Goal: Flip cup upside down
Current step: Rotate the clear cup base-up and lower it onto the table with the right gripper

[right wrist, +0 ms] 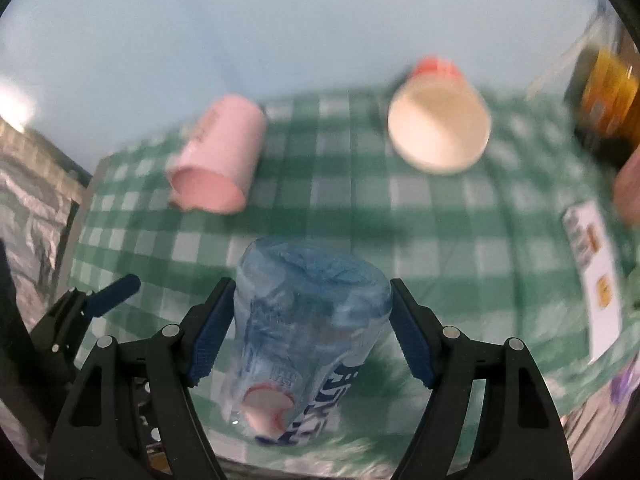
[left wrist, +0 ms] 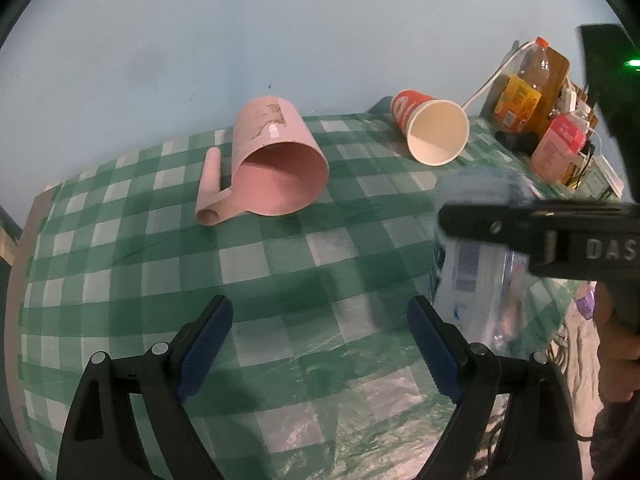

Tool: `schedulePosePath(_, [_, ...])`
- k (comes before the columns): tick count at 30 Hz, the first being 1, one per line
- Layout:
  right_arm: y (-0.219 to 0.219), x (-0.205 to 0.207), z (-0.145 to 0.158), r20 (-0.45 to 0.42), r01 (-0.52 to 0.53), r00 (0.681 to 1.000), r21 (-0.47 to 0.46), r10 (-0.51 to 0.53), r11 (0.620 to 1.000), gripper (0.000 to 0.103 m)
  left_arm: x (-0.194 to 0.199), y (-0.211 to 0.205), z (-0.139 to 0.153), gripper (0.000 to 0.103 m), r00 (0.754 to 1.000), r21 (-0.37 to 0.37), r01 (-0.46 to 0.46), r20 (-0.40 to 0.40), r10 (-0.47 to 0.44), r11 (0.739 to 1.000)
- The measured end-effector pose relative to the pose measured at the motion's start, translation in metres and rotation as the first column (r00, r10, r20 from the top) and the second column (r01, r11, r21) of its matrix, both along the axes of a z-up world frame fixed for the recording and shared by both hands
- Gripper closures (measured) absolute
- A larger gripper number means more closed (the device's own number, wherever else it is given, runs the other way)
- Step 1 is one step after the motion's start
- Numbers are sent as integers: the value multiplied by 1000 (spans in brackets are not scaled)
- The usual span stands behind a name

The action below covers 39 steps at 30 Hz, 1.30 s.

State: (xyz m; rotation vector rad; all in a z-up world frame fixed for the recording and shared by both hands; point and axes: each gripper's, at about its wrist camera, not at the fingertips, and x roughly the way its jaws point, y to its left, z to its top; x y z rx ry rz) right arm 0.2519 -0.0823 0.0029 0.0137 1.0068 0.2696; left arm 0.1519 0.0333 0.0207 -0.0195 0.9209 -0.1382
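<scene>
A pink mug [left wrist: 276,160] with a handle lies on its side on the green checked tablecloth [left wrist: 160,264], mouth toward me; it also shows blurred in the right wrist view [right wrist: 218,160]. A red paper cup [left wrist: 434,128] lies on its side further right, also in the right wrist view [right wrist: 438,124]. My left gripper [left wrist: 320,344] is open and empty, above the cloth in front of the mug. My right gripper [right wrist: 310,332] is closed on a clear plastic bottle [right wrist: 304,332], held upside down with its cap [right wrist: 266,410] toward the camera; the gripper and the bottle [left wrist: 476,280] show at the right of the left wrist view.
At the table's far right stand an amber drink bottle [left wrist: 528,80], a pink bottle [left wrist: 558,144] and cables. A white label card [right wrist: 592,272] lies on the cloth at right. A blue wall stands behind the table. The table's left edge [left wrist: 24,240] is near.
</scene>
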Motion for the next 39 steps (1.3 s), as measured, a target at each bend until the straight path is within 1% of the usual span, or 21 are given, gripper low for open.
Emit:
schedulePosePath(1, [2, -8, 8, 70, -13, 997, -27, 15, 1000, 27, -1, 0, 0, 13, 1000, -2, -1, 2, 1, 1000])
schedulePosePath(4, [9, -24, 18, 184, -43, 981, -80, 57, 996, 28, -3, 1, 1, 13, 1000, -11, 1, 4, -1, 1000])
schedulePosePath(6, [10, -31, 22, 232, -45, 970, -100, 68, 994, 28, -4, 3, 1, 13, 1000, -18, -3, 9, 4, 1000])
schedulePosePath(8, [15, -39, 27, 297, -51, 951, -140, 91, 989, 28, -5, 5, 2, 13, 1000, -28, -5, 13, 5, 1000])
schedulePosePath(11, [18, -46, 30, 360, -38, 927, -183, 103, 982, 28, -9, 7, 2, 13, 1000, -37, -10, 26, 11, 999])
schedulePosePath(14, [22, -50, 33, 400, -29, 908, -229, 121, 973, 28, -11, 9, 2, 13, 999, -45, -17, 40, 18, 999])
schedulePosePath(15, [23, -51, 33, 404, -26, 906, -245, 126, 969, 28, -12, 10, 2, 13, 999, -46, -18, 44, 20, 999])
schedulePosePath(17, [22, -52, 34, 387, -31, 912, -267, 137, 963, 28, -14, 9, 1, 13, 998, -39, -25, 52, 27, 999])
schedulePosePath(22, [24, -45, 29, 300, -68, 940, -295, 161, 953, 28, -14, 7, -1, 13, 997, -15, -31, 68, 32, 999])
schedulePosePath(25, [27, -41, 24, 261, -81, 951, -315, 168, 946, 28, -14, 4, -3, 13, 997, 3, -31, 71, 30, 1000])
schedulePosePath(29, [28, -34, 16, 212, -93, 963, -313, 165, 945, 28, -13, 4, -5, 13, 998, 2, -26, 64, 26, 1000])
schedulePosePath(34, [30, -31, 8, 198, -95, 966, -313, 163, 945, 28, -13, 3, -6, 13, 998, 3, -26, 61, 25, 1000])
schedulePosePath(36, [30, -31, 7, 205, -96, 964, -320, 168, 943, 28, -13, 4, -7, 13, 998, -1, -27, 61, 27, 1000])
schedulePosePath(39, [31, -32, 9, 218, -101, 960, -308, 173, 946, 20, -15, 4, -7, 13, 997, -5, -31, 65, 31, 1000])
